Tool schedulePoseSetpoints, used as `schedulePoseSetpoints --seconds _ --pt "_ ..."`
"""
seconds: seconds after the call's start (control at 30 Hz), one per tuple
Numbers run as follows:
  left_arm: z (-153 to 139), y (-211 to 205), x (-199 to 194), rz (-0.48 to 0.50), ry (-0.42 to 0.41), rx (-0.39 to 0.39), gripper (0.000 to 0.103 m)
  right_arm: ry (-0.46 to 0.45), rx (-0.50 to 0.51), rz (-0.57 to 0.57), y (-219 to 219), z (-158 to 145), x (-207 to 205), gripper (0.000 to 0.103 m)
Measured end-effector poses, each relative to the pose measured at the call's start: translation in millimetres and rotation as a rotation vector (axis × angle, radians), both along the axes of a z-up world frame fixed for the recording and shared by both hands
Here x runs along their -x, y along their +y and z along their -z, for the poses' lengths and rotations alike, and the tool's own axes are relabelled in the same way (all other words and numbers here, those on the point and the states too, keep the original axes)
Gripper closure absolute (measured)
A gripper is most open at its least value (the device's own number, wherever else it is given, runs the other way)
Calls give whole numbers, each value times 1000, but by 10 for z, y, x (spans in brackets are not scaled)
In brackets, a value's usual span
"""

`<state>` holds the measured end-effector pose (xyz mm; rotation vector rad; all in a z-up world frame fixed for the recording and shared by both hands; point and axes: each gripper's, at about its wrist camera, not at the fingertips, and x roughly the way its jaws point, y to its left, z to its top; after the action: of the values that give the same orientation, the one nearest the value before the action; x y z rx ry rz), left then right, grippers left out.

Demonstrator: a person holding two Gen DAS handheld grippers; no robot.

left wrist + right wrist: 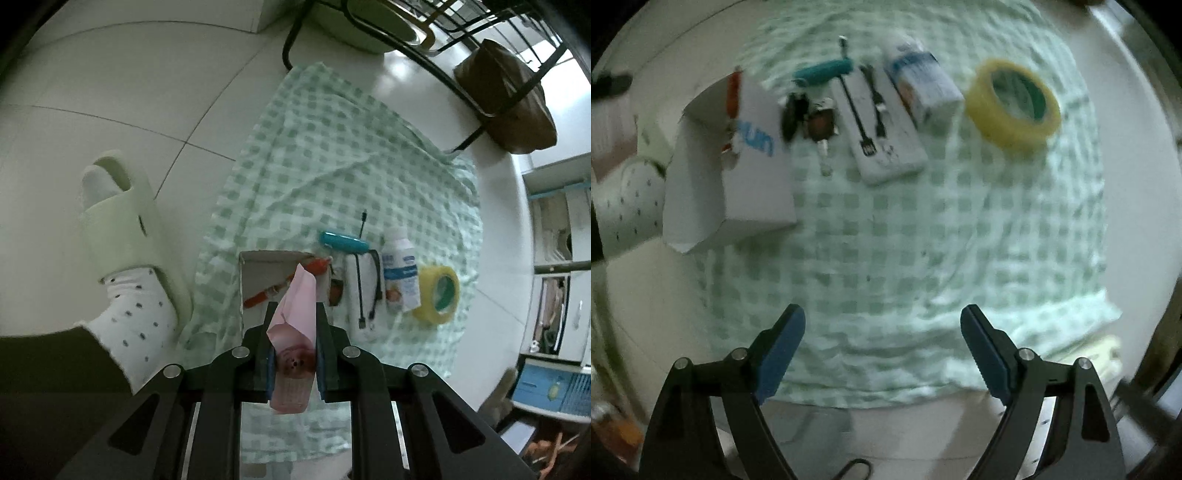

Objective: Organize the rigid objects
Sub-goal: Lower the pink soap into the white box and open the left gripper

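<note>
Motion blur smears the right wrist view, where the right gripper hangs with jaws wide and empty above the checked cloth. The left gripper clamps a pink packet over the open white box.

Both wrist views steeply downward, fairly near, perhaps; shared: checked cloth, tape roll.
</note>
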<state>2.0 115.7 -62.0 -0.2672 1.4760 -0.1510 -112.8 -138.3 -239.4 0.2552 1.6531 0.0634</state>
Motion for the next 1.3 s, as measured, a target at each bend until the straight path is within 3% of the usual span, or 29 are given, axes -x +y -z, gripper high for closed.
schedulePoseSetpoints --seconds 0.1,0.23,0.4,0.5,0.67,0.77,0.83,0.97,1.03,1.07,1.23,1.3 --pt "162 -119 -87 23 -2 -9 89 14 -17 48 -68 18 3 16" --pt "461 -227 -160 9 71 20 89 14 -11 55 -78 28 11 16" --pt "830 -327 -247 -13 101 -59 89 35 -17 57 -95 86 57 16" --pt "1024 -417 -254 -16 112 -41 89 44 -15 64 -116 109 83 16" --pt "1235 -428 -340 -72 60 15 88 57 -25 98 -180 118 115 16" --pt "1287 -379 -357 -123 39 19 80 66 -24 112 -207 133 113 16" --pt "1313 -379 -373 -124 50 16 62 73 -21 118 -217 150 104 12" --pt "1268 -386 -366 -100 57 -10 49 69 -16 115 -203 161 88 8" --pt "1206 -338 -361 -113 61 -2 18 51 -9 99 -181 137 78 8" --pt "1161 -308 -349 -129 64 9 13 41 -1 90 -170 123 71 7" --pt "857 -232 -272 -109 74 42 11 -27 67 11 -105 41 33 2" --pt "787 -237 -222 -81 111 106 11 -49 117 -29 -95 14 19 2"
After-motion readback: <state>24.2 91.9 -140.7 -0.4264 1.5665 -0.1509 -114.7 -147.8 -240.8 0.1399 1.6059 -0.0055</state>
